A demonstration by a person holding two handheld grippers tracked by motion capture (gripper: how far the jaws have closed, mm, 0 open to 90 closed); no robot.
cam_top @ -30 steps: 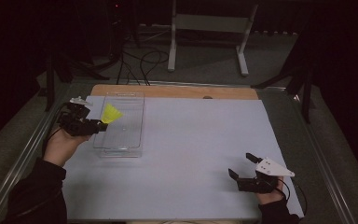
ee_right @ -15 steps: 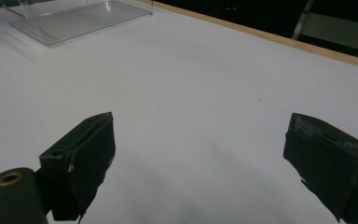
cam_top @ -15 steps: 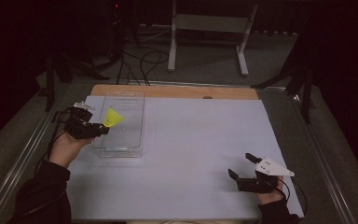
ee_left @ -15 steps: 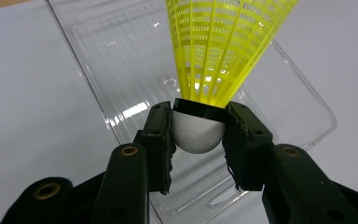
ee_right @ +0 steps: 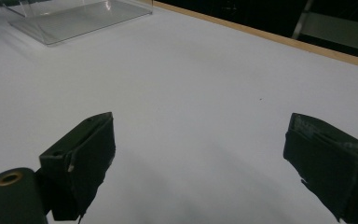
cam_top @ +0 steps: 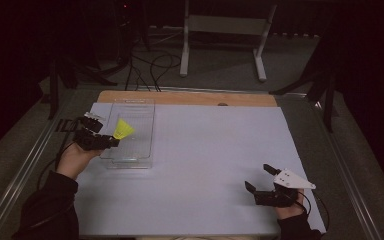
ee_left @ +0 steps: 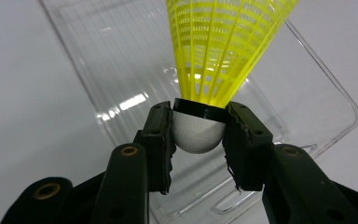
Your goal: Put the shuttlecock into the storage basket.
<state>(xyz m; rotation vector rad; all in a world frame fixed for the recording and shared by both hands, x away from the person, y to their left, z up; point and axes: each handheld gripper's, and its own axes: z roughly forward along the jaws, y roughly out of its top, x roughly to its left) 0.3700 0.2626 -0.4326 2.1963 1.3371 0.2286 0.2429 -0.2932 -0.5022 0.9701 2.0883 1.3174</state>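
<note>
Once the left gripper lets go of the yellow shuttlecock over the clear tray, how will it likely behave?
The shuttlecock probably weighs very little: its skirt is open plastic mesh. Its rounded white nose, pinched by the left gripper, would likely land first, then tip sideways. The smooth clear tray may let it slide or roll in an arc.

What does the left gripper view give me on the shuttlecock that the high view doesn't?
Left gripper view: the left claw clamps the shuttlecock by its white cork, jaws pressing both sides under the black band. High view: the right claw sits open near the table's front right, and the left claw is at the tray's left side. Both: the yellow skirt points over the clear tray.
</note>
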